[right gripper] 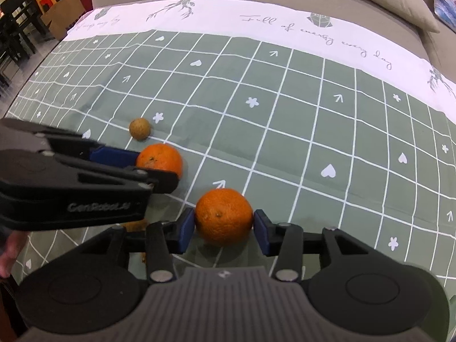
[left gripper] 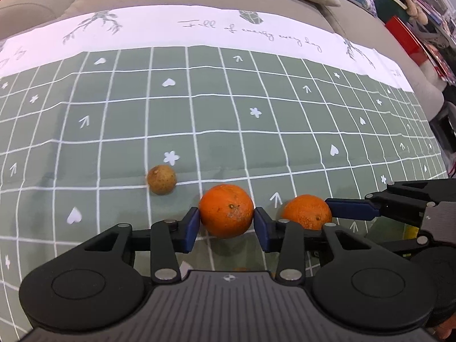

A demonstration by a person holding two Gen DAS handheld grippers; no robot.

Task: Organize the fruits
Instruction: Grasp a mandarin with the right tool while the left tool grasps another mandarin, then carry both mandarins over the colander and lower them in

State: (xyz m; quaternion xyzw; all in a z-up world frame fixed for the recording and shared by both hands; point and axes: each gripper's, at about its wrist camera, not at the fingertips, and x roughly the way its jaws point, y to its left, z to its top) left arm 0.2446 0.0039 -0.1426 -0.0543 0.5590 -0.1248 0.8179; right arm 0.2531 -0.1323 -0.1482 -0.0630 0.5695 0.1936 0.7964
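On the checked tablecloth (left gripper: 228, 131), each gripper's jaws pinch an orange at its widest girth: left gripper (left gripper: 226, 222), right gripper (right gripper: 224, 223); the firm, light fruit should hold.

The tablecloth (right gripper: 285, 91) carries grey cursive along its white border at 12 o'clock, reading "Full of energy every day" (partly repeated toward 10 o'clock). The left gripper (right gripper: 159, 168), at 9 o'clock, bears "GenRobot.AI", blurred.

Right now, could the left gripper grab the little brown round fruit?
Probably not yet. The left gripper is shut on a round orange fruit, so its jaws are full. The little brown round fruit lies apart on the green checked tablecloth, with nothing covering it.
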